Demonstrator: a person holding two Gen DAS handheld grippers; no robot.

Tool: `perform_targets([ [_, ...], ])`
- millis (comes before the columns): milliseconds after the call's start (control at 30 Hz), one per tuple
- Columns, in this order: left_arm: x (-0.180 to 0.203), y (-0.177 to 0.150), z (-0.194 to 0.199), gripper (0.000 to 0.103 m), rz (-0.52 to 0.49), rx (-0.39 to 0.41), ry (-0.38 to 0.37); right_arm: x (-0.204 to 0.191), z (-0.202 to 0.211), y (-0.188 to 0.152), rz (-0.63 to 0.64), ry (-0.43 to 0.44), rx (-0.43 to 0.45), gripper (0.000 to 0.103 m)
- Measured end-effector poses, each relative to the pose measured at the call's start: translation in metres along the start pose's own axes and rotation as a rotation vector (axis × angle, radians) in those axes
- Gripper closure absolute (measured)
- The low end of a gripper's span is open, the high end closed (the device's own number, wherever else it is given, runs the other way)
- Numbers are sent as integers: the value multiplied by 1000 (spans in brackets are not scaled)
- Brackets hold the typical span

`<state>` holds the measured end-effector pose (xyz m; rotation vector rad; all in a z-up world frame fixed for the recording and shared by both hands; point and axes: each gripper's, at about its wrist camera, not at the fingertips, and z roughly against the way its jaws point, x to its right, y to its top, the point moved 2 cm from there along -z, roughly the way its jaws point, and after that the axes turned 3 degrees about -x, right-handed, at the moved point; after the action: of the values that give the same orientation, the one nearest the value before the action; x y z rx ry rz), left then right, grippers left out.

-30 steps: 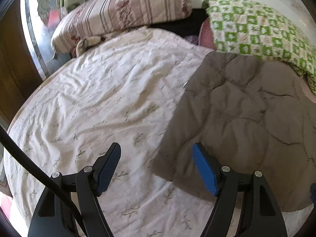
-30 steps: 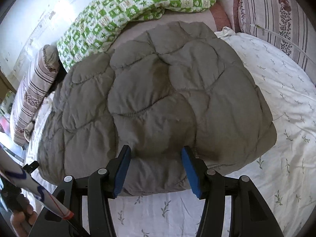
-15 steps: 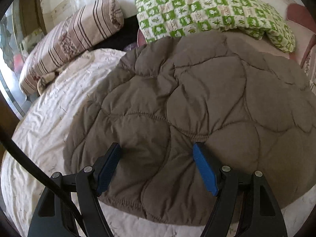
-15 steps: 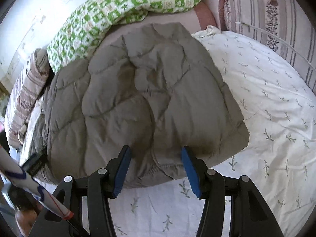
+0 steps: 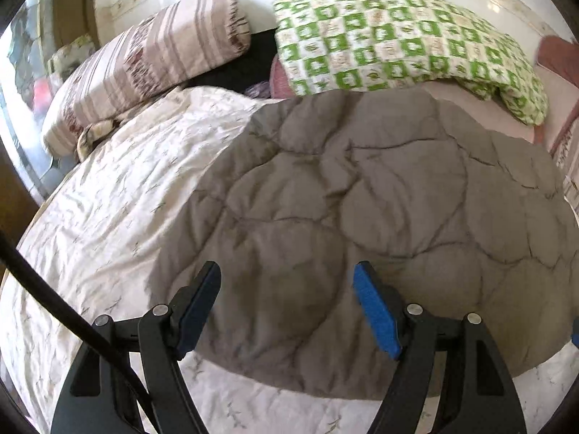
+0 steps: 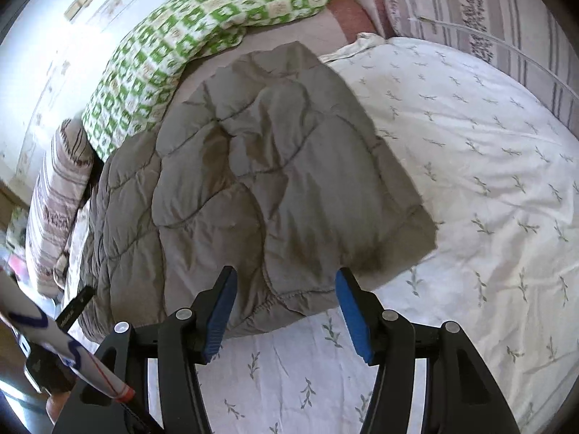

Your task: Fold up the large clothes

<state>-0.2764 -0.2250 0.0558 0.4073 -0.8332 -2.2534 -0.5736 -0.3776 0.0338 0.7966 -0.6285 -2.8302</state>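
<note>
A grey-brown quilted garment (image 5: 362,217) lies spread on the bed, puffy and folded over on itself. It also shows in the right wrist view (image 6: 260,181), with its stitched near hem toward me. My left gripper (image 5: 287,303) is open and empty, hovering over the garment's near left part. My right gripper (image 6: 286,303) is open and empty, its jaws on either side of the near hem, just above it.
The bed has a white leaf-print sheet (image 5: 108,217) (image 6: 470,181). A green checked blanket (image 5: 398,43) (image 6: 202,32) and striped pillows (image 5: 144,68) (image 6: 470,7) lie at the head. The left hand's tool (image 6: 54,347) shows at the lower left of the right wrist view.
The left gripper swung from the bare sheet over the garment, then back a little left. The right gripper drew back; the garment's right side looks narrower and more bunched.
</note>
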Motion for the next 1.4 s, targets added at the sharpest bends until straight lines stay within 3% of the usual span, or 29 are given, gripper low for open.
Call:
perform_targets([
  [100,-18,-1,-3,28,55,-48,-14,7,7,1,-32,-11,18,36],
  [233,-41,-1,-2,28,116,-97,-51,15,12,4,-78,5,26,36],
  [700,-135,-12,-3,28,285,-197,-65,60,21,13,-272,34,52,34],
  [900,-171,-23,-18,28,427,-294,-138,83,16,9,-402,89,29,33],
  [1100,-181,-37,-34,28,545,-366,-244,86,7,6,-444,120,-1,32],
  [1267,-174,-41,-41,28,605,-365,-345,90,1,1,-486,158,-4,28],
  [1400,-167,-38,-48,28,640,-344,-385,94,-6,-1,-514,193,-22,28],
])
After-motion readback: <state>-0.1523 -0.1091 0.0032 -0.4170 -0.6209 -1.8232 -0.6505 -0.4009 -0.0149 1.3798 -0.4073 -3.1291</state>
